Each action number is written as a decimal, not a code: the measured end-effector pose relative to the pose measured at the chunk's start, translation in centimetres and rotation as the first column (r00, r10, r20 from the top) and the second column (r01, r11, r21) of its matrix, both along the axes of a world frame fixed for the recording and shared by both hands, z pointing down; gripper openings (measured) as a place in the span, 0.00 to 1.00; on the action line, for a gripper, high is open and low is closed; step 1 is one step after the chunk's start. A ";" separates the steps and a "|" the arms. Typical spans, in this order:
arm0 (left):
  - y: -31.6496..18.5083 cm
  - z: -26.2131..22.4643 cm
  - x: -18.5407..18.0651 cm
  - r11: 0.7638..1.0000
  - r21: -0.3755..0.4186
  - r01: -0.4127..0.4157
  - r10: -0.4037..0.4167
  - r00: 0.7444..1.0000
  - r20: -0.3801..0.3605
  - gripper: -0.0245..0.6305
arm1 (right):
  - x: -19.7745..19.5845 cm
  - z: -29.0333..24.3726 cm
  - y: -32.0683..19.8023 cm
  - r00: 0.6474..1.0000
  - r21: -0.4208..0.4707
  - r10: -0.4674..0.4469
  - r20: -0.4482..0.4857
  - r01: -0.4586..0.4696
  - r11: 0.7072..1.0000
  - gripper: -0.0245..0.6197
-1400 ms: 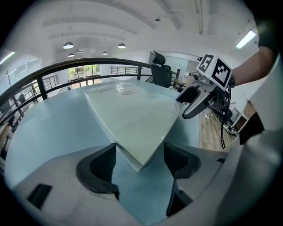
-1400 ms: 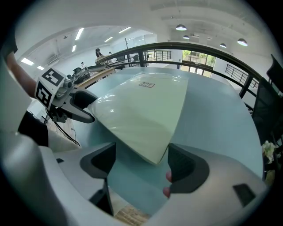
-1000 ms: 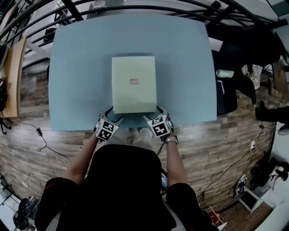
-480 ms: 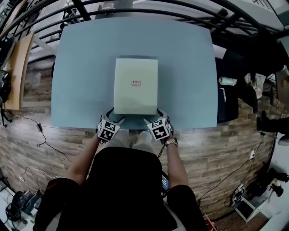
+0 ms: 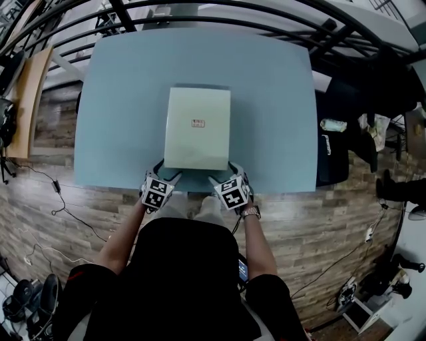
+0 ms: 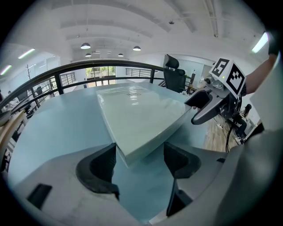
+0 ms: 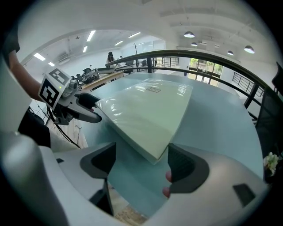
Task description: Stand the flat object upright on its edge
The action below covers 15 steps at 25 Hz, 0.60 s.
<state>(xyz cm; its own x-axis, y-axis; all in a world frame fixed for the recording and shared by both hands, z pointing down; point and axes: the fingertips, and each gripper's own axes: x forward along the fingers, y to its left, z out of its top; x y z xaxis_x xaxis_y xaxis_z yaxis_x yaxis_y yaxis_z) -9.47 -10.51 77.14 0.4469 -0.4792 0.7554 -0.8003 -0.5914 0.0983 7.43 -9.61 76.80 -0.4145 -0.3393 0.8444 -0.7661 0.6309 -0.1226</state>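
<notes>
A flat pale-green slab (image 5: pixel 198 127) with a small red label lies flat on the light-blue table (image 5: pixel 120 100), its near edge close to the table's front. My left gripper (image 5: pixel 168 174) is open at the slab's near-left corner (image 6: pixel 126 154), which sits between its jaws. At the near-right corner (image 7: pixel 154 156) my right gripper (image 5: pixel 221 174) is open too, jaws on either side of that corner. In the left gripper view the slab (image 6: pixel 137 114) lies flat and the right gripper (image 6: pixel 212 103) shows at the right. The left gripper (image 7: pixel 79 108) shows in the right gripper view.
The table's front edge (image 5: pixel 193 190) is just under both grippers, with wooden floor (image 5: pixel 319 220) below. A black railing (image 5: pixel 200 8) curves behind the table. A wooden bench (image 5: pixel 26 106) stands at the left, and dark chairs and bags (image 5: pixel 346 120) at the right.
Both grippers have stayed at the slab's near corners. The head view has shifted slightly; the slab still lies flat.
</notes>
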 end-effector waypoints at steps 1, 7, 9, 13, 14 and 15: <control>-0.1 -0.2 0.0 1.000 0.006 0.000 0.000 1.000 -0.001 0.55 | 0.0 -0.2 -0.1 1.000 0.005 0.001 0.002 -0.001 1.000 0.60; -0.4 -1.7 0.2 0.999 0.047 -0.014 0.015 1.000 -0.018 0.55 | 0.1 -1.7 -0.6 0.999 0.037 0.032 0.040 -0.033 0.999 0.60; -0.6 -2.3 0.2 0.998 0.063 -0.013 0.014 1.000 -0.024 0.55 | 0.1 -2.2 -0.8 0.998 0.048 0.039 0.051 -0.041 0.998 0.60; -0.9 -3.2 0.6 0.996 0.092 -0.012 0.016 0.999 -0.041 0.55 | 0.6 -3.3 -1.1 0.997 0.066 0.053 0.055 -0.057 0.996 0.60; -1.0 -3.5 0.7 0.995 0.099 -0.012 0.017 0.999 -0.048 0.55 | 0.7 -3.7 -1.2 0.997 0.068 0.061 0.055 -0.065 0.996 0.60; -1.0 -3.8 0.8 0.994 0.107 -0.012 0.018 0.998 -0.053 0.55 | 0.8 -4.2 -1.3 0.996 0.072 0.065 0.054 -0.069 0.995 0.60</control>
<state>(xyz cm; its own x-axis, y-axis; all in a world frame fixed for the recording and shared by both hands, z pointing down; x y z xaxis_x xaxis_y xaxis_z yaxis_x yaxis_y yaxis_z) -8.72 -11.53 73.39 0.4932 -0.5483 0.6754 -0.7864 -0.6129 0.0767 8.19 -10.92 72.63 -0.4310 -0.4284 0.7941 -0.8007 0.5874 -0.1177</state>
